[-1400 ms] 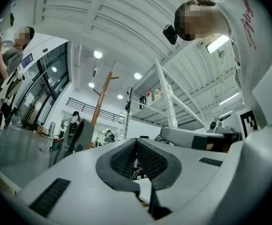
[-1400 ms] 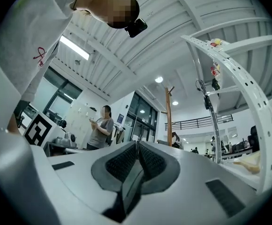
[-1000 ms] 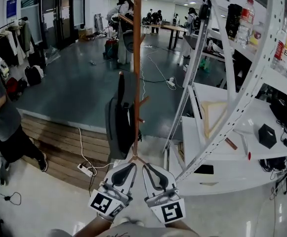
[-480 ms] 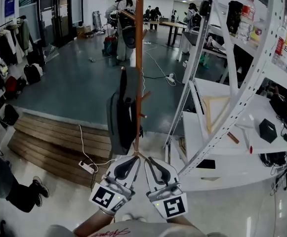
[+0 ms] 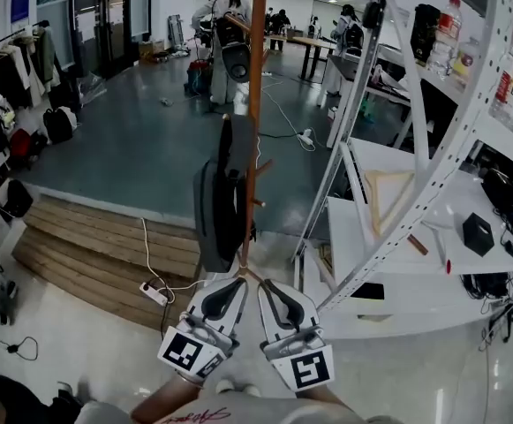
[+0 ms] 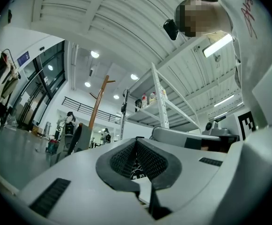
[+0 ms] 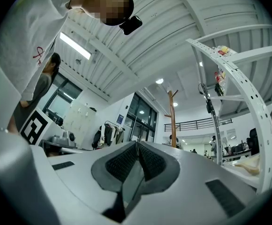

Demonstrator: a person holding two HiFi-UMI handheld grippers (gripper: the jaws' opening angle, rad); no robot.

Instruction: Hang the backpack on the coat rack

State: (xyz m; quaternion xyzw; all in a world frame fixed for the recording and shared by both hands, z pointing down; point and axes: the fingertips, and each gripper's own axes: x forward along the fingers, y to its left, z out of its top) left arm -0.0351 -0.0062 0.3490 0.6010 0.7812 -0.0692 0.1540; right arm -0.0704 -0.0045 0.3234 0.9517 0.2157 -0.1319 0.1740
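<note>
Left gripper: my left gripper sits low in the head view, and in the left gripper view I see its jaws closed tip to tip with nothing between them
Right gripper: my right gripper is just beside the left one, and the right gripper view shows its jaws pressed together and empty
Backpack: the dark grey fabric backpack hangs on the left side of the pole as I see it from the head view, body against the pole and bottom clear of the floor
Coat rack: the brown wooden coat rack stands upright straight ahead of both grippers, with short pegs angled up from its pole
Contact: I see neither gripper touching the backpack; both tips are near the foot of the rack
Right side: a white perforated metal shelving frame carries plastic bottles on its top shelf
Floor: a white power strip lies in front of the low wooden step
Background: people stand well beyond the rack
</note>
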